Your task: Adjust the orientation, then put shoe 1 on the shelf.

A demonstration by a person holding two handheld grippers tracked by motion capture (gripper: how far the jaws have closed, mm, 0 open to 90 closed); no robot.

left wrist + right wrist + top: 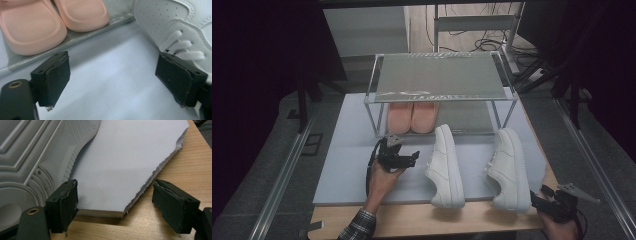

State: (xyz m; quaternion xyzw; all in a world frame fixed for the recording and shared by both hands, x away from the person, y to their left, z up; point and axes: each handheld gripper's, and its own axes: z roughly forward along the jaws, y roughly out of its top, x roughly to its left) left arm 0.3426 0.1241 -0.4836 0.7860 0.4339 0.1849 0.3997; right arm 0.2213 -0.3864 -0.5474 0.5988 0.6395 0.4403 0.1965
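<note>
Both my claws are spread wide, nothing between the pads on either.

My left gripper (412,159) hovers over the pale foam mat (347,170), just left of the left white sneaker (446,167). In the left gripper view that sneaker's laces (183,46) sit right above my right-hand pad (175,80); close, but I can't tell if it's touching. My other pad (53,77) is over bare mat.

My right gripper (538,200) is at the front right corner of the wooden table (422,220), just beside the heel of the right white sneaker (509,170). That shoe lies tipped on its side: the right gripper view shows its grooved sole (32,152) beside my left-hand pad (63,203). The mat's torn edge (155,172) runs between my jaws, bare wood under the other pad (175,205).

Both sneakers lie on the mat in front of the clear two-tier shoe rack (439,75), toes toward it, well apart from each other. Pair of pink slippers (413,116) sits on the rack's lower shelf, left side. Top shelf is bare.
</note>
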